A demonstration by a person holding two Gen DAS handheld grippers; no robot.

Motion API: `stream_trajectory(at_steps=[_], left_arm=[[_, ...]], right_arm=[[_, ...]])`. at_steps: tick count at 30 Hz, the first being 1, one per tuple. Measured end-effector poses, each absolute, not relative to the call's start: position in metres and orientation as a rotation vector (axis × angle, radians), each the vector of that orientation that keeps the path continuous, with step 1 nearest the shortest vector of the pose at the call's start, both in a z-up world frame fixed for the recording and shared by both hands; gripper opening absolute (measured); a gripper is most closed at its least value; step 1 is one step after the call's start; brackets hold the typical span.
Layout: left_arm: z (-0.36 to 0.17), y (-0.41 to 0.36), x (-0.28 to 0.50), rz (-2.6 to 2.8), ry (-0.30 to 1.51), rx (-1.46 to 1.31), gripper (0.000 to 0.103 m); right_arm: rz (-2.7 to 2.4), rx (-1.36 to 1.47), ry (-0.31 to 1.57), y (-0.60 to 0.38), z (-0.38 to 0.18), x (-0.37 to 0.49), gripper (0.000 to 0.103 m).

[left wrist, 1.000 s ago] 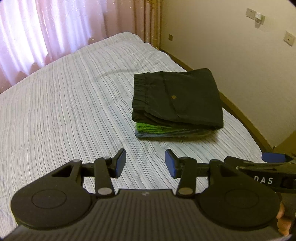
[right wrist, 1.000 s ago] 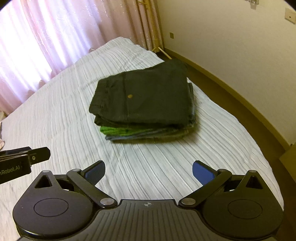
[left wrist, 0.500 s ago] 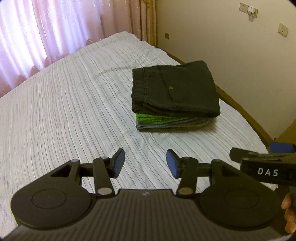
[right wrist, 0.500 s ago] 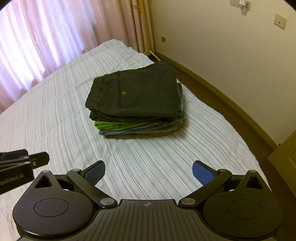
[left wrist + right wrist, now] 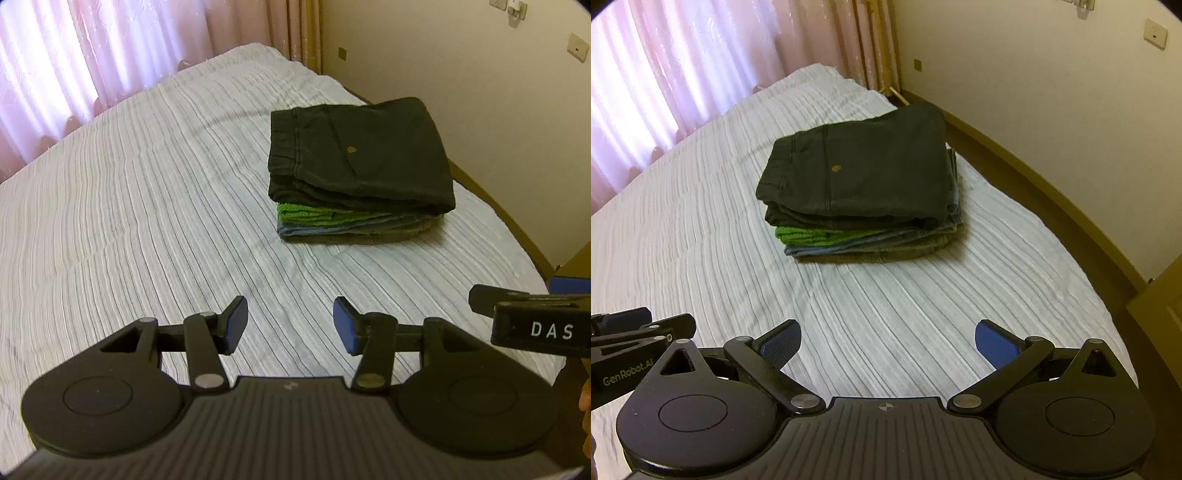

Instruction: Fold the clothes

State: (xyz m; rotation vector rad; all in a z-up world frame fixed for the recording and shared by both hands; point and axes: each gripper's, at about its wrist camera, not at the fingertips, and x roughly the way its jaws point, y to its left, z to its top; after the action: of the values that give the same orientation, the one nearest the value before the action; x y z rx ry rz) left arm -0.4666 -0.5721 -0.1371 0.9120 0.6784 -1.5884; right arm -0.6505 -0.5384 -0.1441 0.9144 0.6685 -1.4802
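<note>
A neat stack of folded clothes (image 5: pixel 360 177), dark trousers on top of green and grey layers, sits on a white ribbed bedspread (image 5: pixel 129 206) near the bed's wall-side edge. Both black handheld grippers hover low over the bedspread, angled downward toward the stack. The left gripper (image 5: pixel 290 325) is partly spread with nothing between its jaws; the right gripper (image 5: pixel 888 341) is spread wide and holds nothing.

Stack of folded clothes (image 5: pixel 360 173) on the bed (image 5: pixel 129 206), far right; curtains (image 5: pixel 92 55) behind; wall (image 5: pixel 480 74) right
</note>
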Motion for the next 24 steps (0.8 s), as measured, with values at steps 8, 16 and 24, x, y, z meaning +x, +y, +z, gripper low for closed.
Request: stream_trajectory(at_steps=[8,16,24], left_arm=[[-0.15,-0.583,-0.47,-1.561,0.687,0.951,0.047],[-0.16,-0.595,-0.47,-1.54,0.697,0.977,0.047],[-0.168,-0.607,-0.469,-1.533,0.704,0.995,0.047]], right_arm=[[-1.465,0.953,0.695,-0.55,-0.159,-0.654,0.103],[-1.463,0.985,0.719,-0.561,-0.169,-0.656,0.103],[-1.462,1.009,0.744,-0.57,-0.18,-0.656,0.103]])
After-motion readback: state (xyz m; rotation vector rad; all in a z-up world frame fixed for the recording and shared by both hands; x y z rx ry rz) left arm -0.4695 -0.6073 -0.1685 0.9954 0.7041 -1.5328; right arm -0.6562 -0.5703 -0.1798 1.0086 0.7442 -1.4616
